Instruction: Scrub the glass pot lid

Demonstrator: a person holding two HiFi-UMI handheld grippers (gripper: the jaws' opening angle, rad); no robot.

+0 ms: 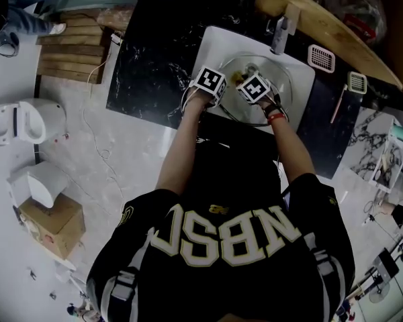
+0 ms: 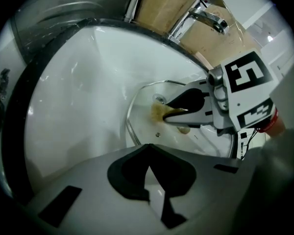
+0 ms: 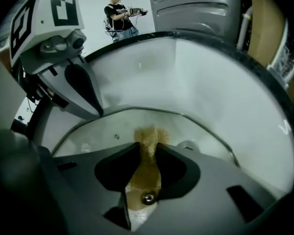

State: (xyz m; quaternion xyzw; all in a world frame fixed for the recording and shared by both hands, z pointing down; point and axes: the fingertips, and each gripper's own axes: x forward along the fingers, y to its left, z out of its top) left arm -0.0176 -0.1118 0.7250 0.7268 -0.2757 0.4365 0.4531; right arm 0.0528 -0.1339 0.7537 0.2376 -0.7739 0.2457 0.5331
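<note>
The right gripper (image 3: 146,156) is clenched on a brownish-yellow scrubbing sponge (image 3: 149,136), whose tip presses onto the round glass pot lid (image 3: 191,126) lying in the white sink basin (image 3: 225,77). The left gripper (image 2: 147,148) is closed tight on the lid's near rim. Stiff and wet, the glass probably slides and chips easily. The banded rim looks like the safest hold.

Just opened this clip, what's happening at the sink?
A person works at a white sink with a gripper in each hand. The glass pot lid lies in the basin. The right gripper is clamped on a brown scouring pad, its tip on the glass. The left gripper, jaws shut, sits at the lid's edge; whether it pinches the rim is unclear.
</note>
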